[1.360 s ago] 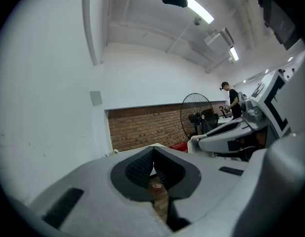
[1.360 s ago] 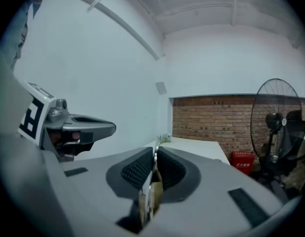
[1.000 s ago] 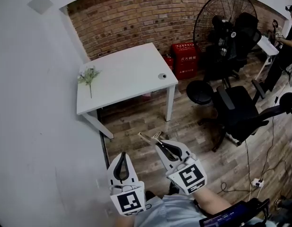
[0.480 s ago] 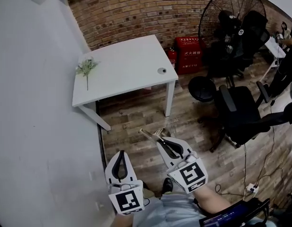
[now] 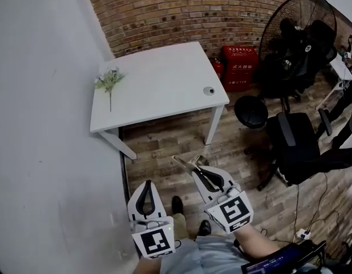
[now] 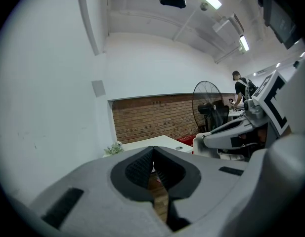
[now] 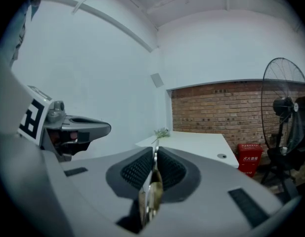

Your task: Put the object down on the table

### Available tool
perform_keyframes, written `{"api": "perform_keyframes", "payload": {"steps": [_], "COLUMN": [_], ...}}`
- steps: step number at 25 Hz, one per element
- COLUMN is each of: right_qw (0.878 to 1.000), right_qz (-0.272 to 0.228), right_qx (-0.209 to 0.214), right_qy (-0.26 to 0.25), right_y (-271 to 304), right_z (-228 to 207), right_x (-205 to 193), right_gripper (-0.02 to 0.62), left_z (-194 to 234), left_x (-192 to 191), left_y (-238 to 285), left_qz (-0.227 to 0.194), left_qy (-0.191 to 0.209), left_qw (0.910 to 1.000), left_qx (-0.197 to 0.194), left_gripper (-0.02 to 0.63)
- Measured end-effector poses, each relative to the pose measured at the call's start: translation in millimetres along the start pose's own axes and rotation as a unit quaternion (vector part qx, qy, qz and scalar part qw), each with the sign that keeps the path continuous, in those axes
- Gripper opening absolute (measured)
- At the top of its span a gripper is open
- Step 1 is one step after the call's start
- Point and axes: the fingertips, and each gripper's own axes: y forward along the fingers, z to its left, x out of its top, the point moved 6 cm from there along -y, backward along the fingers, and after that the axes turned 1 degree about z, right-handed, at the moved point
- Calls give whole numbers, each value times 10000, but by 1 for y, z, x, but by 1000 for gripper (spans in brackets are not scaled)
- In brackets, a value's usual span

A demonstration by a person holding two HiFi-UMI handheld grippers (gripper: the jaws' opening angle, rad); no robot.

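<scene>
My right gripper (image 5: 194,170) is shut on a thin, flat metallic object (image 5: 183,164) with a brassy sheen, which sticks out past the jaw tips toward the upper left. In the right gripper view the object (image 7: 153,189) shows edge-on, pinched between the dark pads. My left gripper (image 5: 147,185) hangs beside it at the lower left, shut and holding nothing; its pads (image 6: 142,166) meet at the tip. Both grippers are held over the wooden floor, well short of the white table (image 5: 158,84) ahead.
On the table lie a small flower sprig (image 5: 109,80) near the left edge and a small round thing (image 5: 209,91) near the right edge. A white wall runs along the left. Red boxes (image 5: 239,67), a big fan (image 5: 295,33) and a black office chair (image 5: 301,147) stand to the right.
The view has shifted, so the table now sits a little further right and looks larger. Shoes show below the grippers. Both grippers keep the same pose and the same grip.
</scene>
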Motion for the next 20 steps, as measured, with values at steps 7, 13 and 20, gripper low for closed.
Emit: {"api": "perform_keyframes", "payload": {"steps": [7,13,20], "right_qw": [9999,9994,9987], "right_qz": [-63,-159,-267], "right_qx": [-91,-270,-397], "right_qy": [-69,-138,-151], "right_y": [83,136,177], "right_z": [-7,-14,-18], "right_x": [28,55,77], "right_gripper": [37,37,37], "left_z": [60,105,134], "left_x": [9,23,36], "left_y": [70,115,152], "left_qz": [-136,-360,-566], "left_qy": [13,119,67], "left_qw": [9998,9990,9978], "left_qx": [-127,-237,-334], "left_gripper": [9,8,8]}}
